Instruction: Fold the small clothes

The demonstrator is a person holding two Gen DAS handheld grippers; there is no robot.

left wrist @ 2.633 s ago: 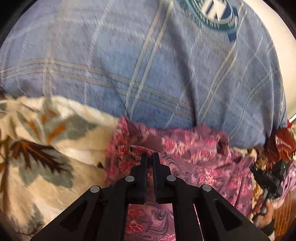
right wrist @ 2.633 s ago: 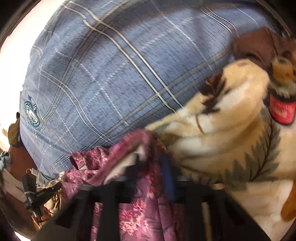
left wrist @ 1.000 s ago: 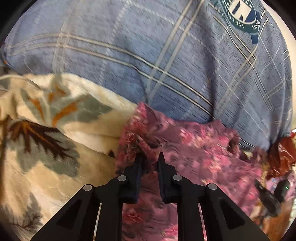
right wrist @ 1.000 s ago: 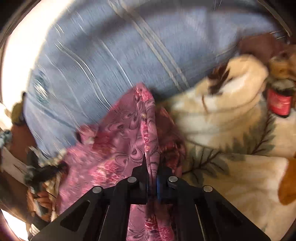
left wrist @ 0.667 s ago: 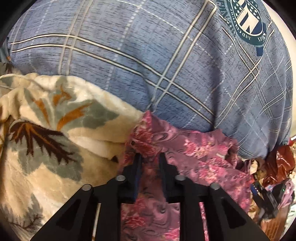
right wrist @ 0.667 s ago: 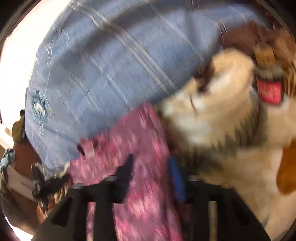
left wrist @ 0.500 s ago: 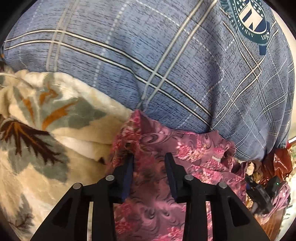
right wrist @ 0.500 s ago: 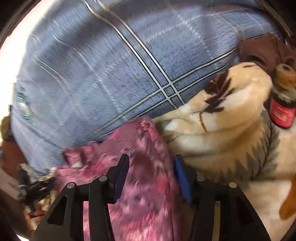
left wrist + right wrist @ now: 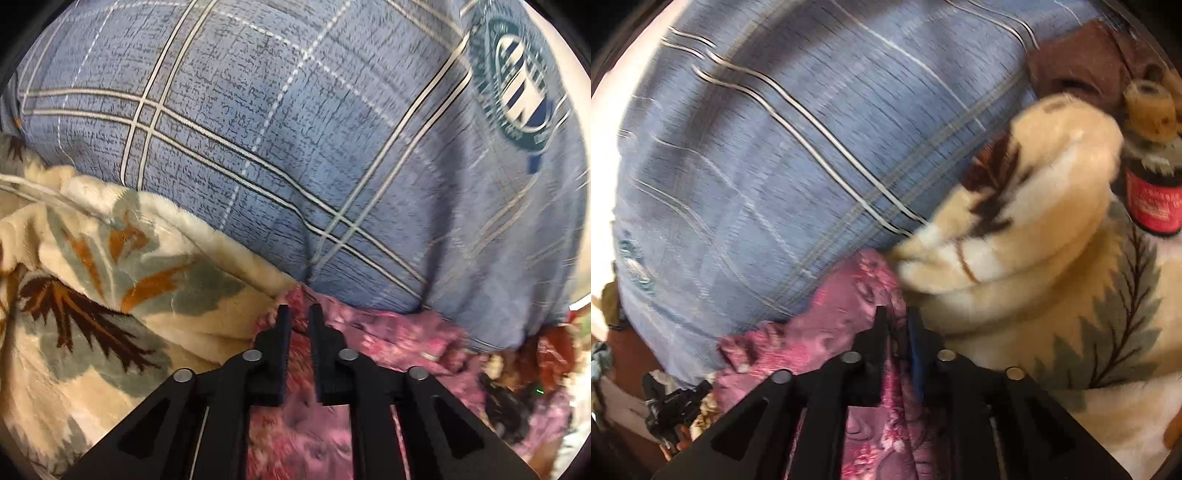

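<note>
Pink floral garment (image 9: 388,339) lying crumpled on cream leaf-print blanket (image 9: 92,280), top edge butted against big blue plaid pillow (image 9: 295,129). Left view: left gripper (image 9: 298,314) low centre, tips at garment's upper left corner, right by the seam where blanket meets pillow. Jaws just been closing, now a narrow gap; pink fabric visible in the gap and beneath, but cannot confirm pads pressing on it, so reads as slightly open over the cloth, not clamped. Rest of garment spreading right and down from the tips, partly blurred. Round green-and-white logo (image 9: 517,81) on pillow, upper right. Dark clutter at far right edge, too blurred to identify. Right view: right gripper (image 9: 897,317) low centre, tips at garment's (image 9: 842,317) upper right corner, just below pillow (image 9: 794,147) and touching the blanket fold (image 9: 1015,258) on the right. Jaws just been opening; a ridge of pink fabric standing up between the 2 fingers, blue pad on the right-hand finger (image 9: 916,354) close beside it. Contact unclear through motion blur; looks loosely open around the fold rather than pinching. Garment running left and down from the tips. Dark bottle with red label (image 9: 1152,199) upright on blanket at far right, well apart from gripper. Brown fabric (image 9: 1078,66) behind blanket, top right.
</note>
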